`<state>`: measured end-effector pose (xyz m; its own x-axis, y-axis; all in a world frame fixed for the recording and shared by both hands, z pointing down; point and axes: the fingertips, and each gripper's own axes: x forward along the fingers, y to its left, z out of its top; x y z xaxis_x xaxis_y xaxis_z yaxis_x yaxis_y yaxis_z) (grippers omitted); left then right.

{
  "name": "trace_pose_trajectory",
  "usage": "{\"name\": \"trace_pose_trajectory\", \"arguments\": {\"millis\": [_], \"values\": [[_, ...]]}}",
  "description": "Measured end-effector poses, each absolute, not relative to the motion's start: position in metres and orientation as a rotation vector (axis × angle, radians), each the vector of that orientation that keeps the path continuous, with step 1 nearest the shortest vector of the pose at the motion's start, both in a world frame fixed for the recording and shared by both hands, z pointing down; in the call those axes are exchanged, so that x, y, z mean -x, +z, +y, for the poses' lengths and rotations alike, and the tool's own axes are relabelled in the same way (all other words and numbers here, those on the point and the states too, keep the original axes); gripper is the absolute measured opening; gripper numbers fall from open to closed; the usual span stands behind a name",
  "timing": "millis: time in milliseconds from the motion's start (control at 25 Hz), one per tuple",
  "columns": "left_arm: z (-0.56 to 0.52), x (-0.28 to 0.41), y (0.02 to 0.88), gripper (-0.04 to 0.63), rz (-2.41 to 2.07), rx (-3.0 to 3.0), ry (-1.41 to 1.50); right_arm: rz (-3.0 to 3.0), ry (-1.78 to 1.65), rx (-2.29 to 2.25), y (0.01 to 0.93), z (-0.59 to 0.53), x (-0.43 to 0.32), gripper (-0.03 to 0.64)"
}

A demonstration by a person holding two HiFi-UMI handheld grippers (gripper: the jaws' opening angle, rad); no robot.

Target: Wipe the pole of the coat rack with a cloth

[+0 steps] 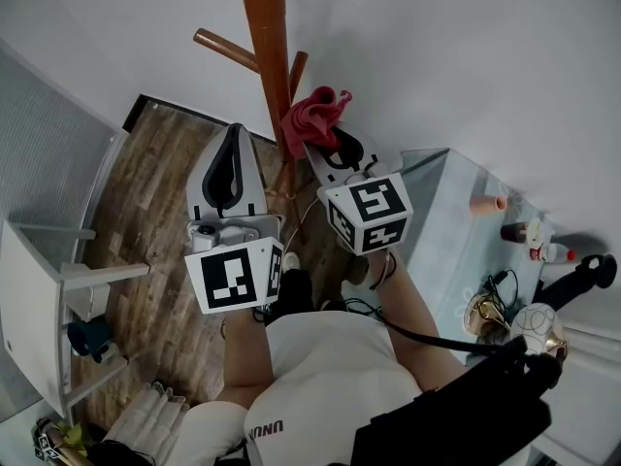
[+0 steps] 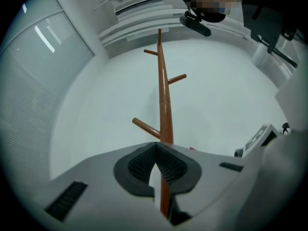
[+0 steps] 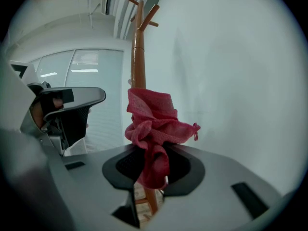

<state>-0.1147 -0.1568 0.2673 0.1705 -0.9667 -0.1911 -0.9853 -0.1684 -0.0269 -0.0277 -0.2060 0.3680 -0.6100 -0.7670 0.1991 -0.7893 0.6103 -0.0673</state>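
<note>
While the right gripper [image 3: 151,170] clamped a bunched red cloth [image 3: 151,119] against the wooden pole [image 3: 138,57], seemingly for wiping, the left gripper [image 2: 155,165] hovered just beside it. Its jaws met, empty.

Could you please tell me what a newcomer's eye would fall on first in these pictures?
The bright red cloth stands out first, bunched in the jaws of the right gripper and held up at the brown wooden pole of the coat rack, which rises against a plain white wall. Next comes the left gripper beside it, its jaws together on nothing, with the pole just beyond them.
</note>
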Motion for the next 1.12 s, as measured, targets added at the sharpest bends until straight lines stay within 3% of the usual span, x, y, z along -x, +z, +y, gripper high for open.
{"name": "trace_pose_trajectory", "arguments": {"millis": [1120], "values": [[-0.164, 0.122, 0.306, 0.012, 1.983, 2.354, 0.143, -2.673, 0.245, -1.313, 0.376, -0.201, 0.023, 0.112]]}}
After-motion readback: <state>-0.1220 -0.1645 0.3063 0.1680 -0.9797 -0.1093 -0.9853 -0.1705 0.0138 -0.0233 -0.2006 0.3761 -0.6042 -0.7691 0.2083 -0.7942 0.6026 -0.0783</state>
